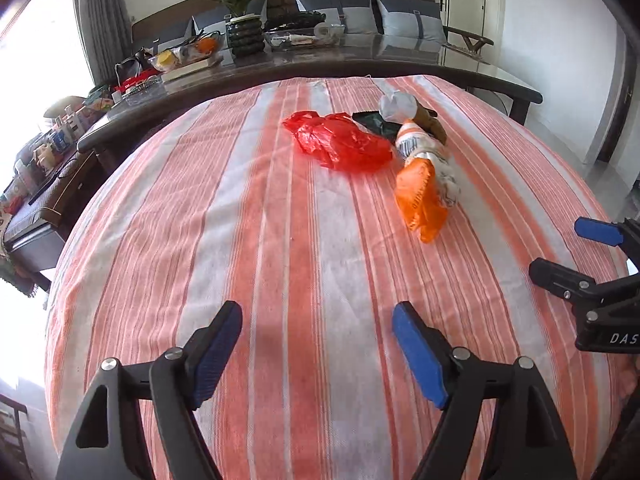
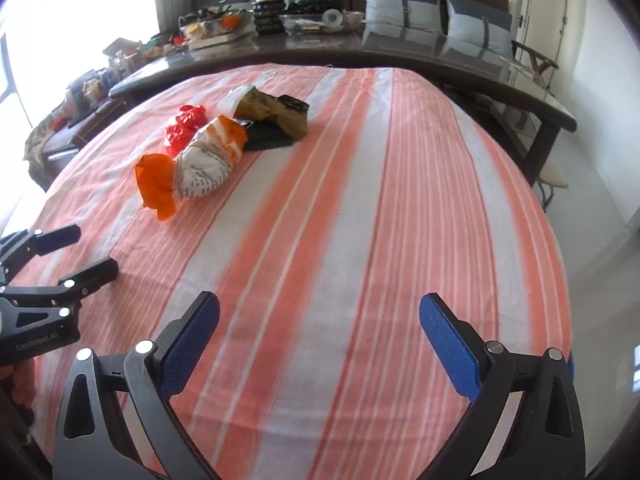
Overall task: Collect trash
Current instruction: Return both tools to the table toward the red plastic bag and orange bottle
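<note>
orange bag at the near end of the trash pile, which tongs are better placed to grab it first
Probably the right. The orange bag lies right of the left tongs and left of the right tongs, but in the left wrist view the right tongs sit just beside it. Both are open and empty.

"DAS" on right gripper, "GenRobot.AI" on left gripper

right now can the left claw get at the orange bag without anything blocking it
Probably yes. The left claw is open and empty, and only bare striped cloth lies between it and the orange bag. The right claw sits off to the side, clear of that path.
</note>
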The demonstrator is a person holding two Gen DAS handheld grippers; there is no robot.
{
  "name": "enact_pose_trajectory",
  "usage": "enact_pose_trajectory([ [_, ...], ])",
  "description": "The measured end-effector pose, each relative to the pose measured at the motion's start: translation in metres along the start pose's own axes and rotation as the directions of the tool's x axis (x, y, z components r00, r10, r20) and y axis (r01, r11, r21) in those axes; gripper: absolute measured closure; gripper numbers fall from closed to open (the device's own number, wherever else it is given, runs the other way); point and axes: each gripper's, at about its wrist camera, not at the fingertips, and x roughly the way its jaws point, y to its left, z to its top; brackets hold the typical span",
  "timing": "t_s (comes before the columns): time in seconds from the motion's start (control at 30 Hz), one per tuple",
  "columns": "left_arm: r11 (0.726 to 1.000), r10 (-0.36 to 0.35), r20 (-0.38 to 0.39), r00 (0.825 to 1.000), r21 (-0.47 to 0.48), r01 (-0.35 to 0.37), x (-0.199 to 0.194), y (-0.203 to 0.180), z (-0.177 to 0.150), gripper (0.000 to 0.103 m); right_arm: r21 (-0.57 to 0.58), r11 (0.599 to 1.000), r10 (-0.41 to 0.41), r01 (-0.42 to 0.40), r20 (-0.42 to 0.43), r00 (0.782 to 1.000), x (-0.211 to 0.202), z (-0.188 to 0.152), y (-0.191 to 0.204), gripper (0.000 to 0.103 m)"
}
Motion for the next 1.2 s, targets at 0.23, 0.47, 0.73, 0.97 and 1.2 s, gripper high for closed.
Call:
enact_pose_trajectory([
  [0.23,0.999,-0.024,-0.025,0.999,-0.045,0.023,0.013,0.01,0.006,0.006,0.027,1.0,-0.013,0.014,-0.028,1.0,0.015,0.001,0.002,0.0],
  [0.47,0.998,-0.026,-0.027,0.999,-0.05,0.025,0.015,0.009,0.007,0.006,0.025,1.0,-0.018,0.018,-0.028,0.999,0.015,0.003,0.006,0.0],
  [0.73,0.998,-0.027,-0.027,0.999,-0.05,0.025,0.014,0.009,0.007,0.006,0.025,1.0,-0.017,0.018,-0.028,0.999,0.014,0.003,0.006,0.0],
  [0.97,0.998,-0.027,-0.027,0.999,-0.05,0.026,0.015,0.009,0.007,0.006,0.025,1.0,-0.017,0.018,-0.028,0.999,0.015,0.003,0.005,0.0],
  [1.2,0.998,-0.055,-0.03,0.998,-0.005,0.055,0.016,0.014,0.009,0.006,0.025,1.0,-0.016,0.017,-0.028,0.999,0.014,0.003,0.005,0.0],
])
